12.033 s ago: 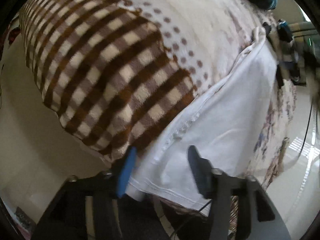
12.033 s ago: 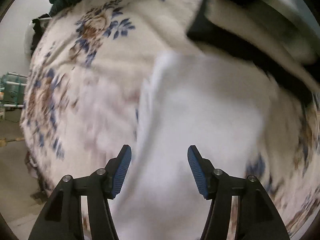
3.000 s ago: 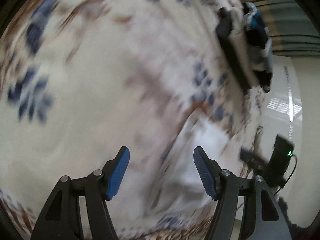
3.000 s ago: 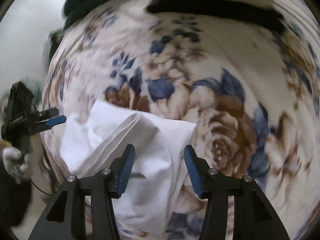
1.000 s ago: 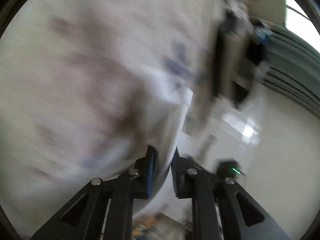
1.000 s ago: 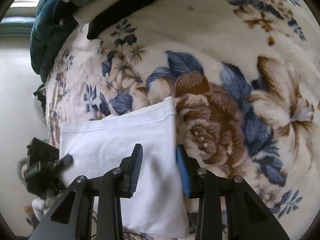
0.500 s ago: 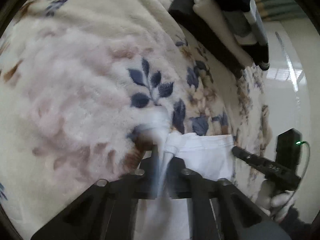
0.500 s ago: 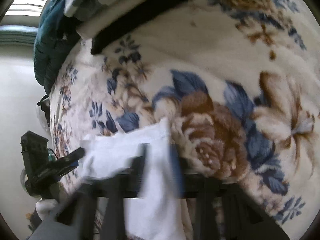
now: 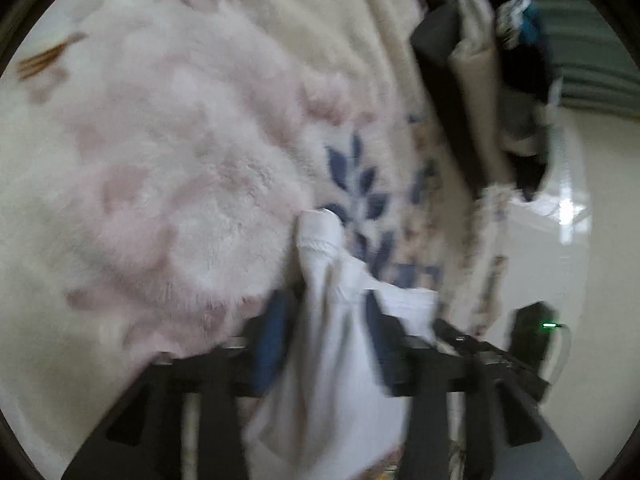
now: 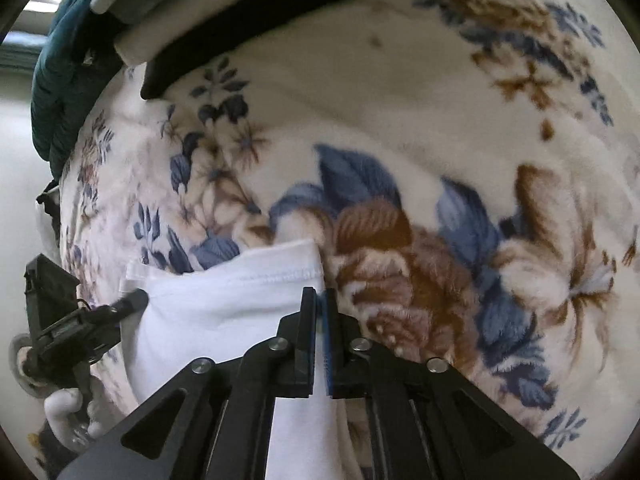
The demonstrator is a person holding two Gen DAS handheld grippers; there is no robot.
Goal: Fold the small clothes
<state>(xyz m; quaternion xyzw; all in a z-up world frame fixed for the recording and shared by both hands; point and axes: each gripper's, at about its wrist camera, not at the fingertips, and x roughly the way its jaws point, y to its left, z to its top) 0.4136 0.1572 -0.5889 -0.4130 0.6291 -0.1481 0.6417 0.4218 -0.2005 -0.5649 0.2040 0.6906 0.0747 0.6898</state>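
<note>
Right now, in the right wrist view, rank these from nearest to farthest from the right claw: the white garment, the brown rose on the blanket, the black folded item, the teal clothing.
1. White garment: clamped in the right claw.
2. Brown rose: just ahead, slightly right.
3. Black folded item: far across the blanket, upper middle.
4. Teal clothing: beyond it, upper left.
</note>
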